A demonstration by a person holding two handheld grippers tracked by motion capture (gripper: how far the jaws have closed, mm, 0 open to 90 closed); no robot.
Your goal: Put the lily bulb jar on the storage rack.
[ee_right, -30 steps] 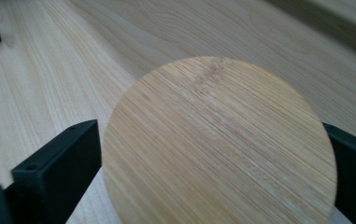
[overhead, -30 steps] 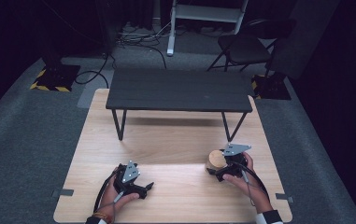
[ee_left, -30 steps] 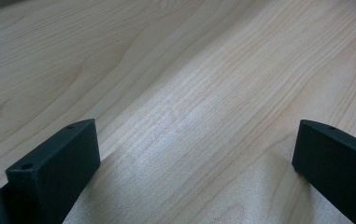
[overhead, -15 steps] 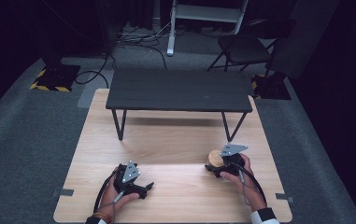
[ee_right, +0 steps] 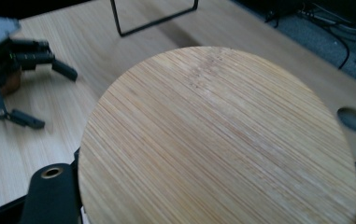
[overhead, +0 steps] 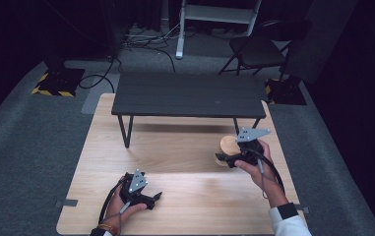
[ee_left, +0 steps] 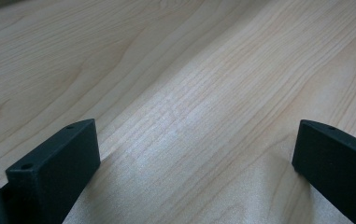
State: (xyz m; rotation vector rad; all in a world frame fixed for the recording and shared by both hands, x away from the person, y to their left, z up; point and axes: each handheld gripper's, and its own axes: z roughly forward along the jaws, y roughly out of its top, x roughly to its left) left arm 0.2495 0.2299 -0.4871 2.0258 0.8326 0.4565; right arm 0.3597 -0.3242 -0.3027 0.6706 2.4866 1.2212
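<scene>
The right gripper clamps a round, fine-grained bamboo lid; left of it, the left gripper rests wide open on the pale wooden table.

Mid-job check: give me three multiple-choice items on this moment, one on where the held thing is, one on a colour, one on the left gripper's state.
1. Where is the bamboo lid?
A. On the black bench
B. Between the right gripper's jaws
C. On the floor

2. What colour is the bench top?
A. Black
B. White
C. Red

3. How is the left gripper?
A. Shut on the lid
B. Shut and empty
C. Open, over bare table

Answers:
1 B: the right gripper view has the round lid spanning both jaws.
2 A: the high view shows a dark top on thin legs.
3 C: its jaws stand wide apart with bare table between.
</scene>
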